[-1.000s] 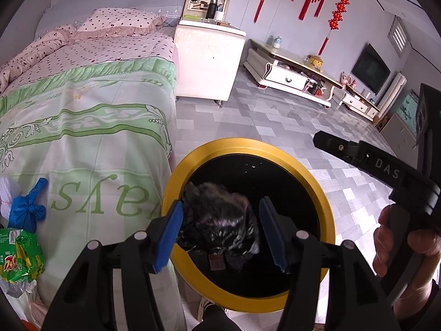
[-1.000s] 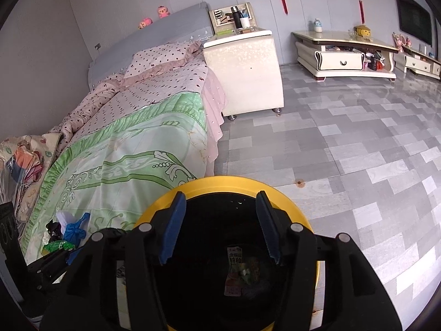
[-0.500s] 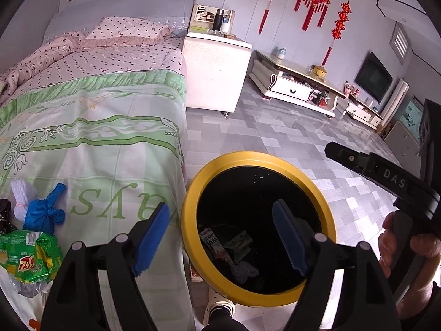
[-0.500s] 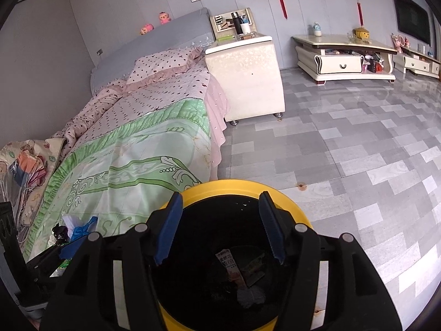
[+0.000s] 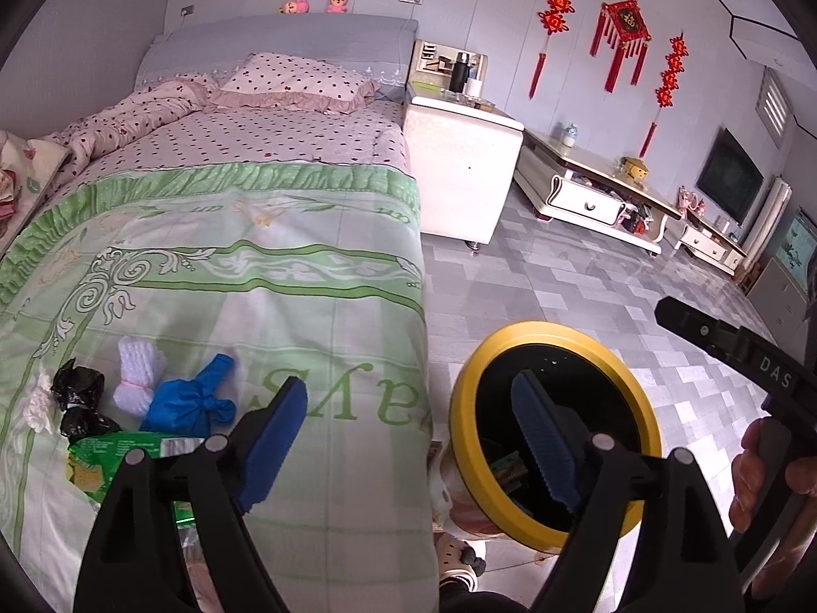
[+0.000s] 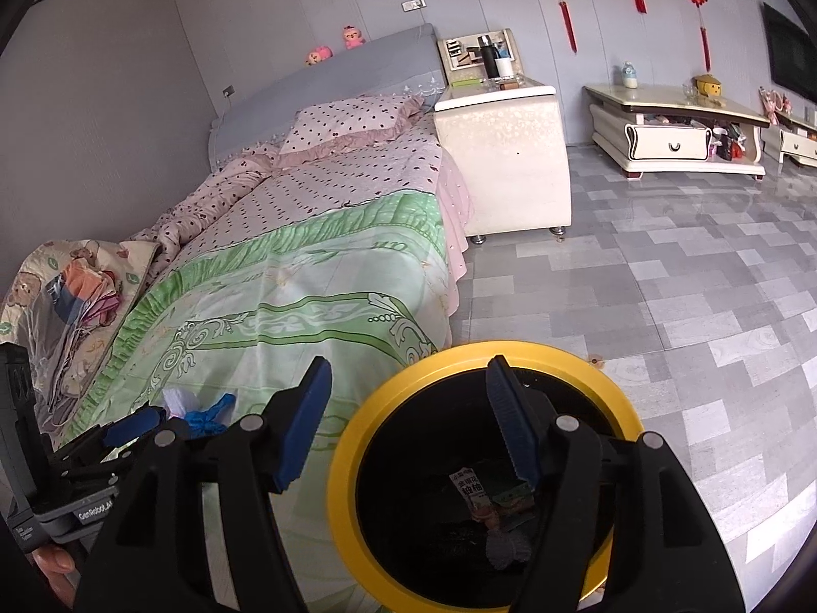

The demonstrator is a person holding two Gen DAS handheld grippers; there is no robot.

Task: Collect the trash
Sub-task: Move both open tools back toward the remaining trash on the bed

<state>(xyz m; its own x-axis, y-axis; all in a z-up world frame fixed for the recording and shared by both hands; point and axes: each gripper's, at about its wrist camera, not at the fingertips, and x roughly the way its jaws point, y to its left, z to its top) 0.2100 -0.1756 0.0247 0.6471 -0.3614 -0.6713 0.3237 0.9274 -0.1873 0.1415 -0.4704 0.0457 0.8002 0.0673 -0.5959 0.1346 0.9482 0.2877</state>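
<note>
A yellow-rimmed trash bin (image 5: 644, 403) (image 6: 342, 439) stands on the floor beside the bed, with wrappers inside (image 6: 477, 493). My left gripper (image 5: 413, 444) is open and empty, straddling the bed edge and the bin. My right gripper (image 6: 406, 424) is open and empty above the bin's left rim. On the green bedspread lie a blue bag (image 5: 191, 403), a white knitted piece (image 5: 138, 373), a black bag (image 5: 79, 398), a green snack packet (image 5: 110, 460) and white tissue (image 5: 35, 401). The blue bag also shows in the right wrist view (image 6: 209, 414).
The bed (image 5: 230, 235) has a pink dotted quilt and pillow. A white nightstand (image 5: 459, 173) stands by it. A low TV cabinet (image 5: 597, 194) lines the far wall. The floor is grey tile (image 6: 664, 281). Folded clothes (image 6: 76, 301) lie at the bed's left.
My left gripper let the black bag fall into the bin, opened wide, and swung left toward the bed. My right gripper shifted slightly left, still open.
</note>
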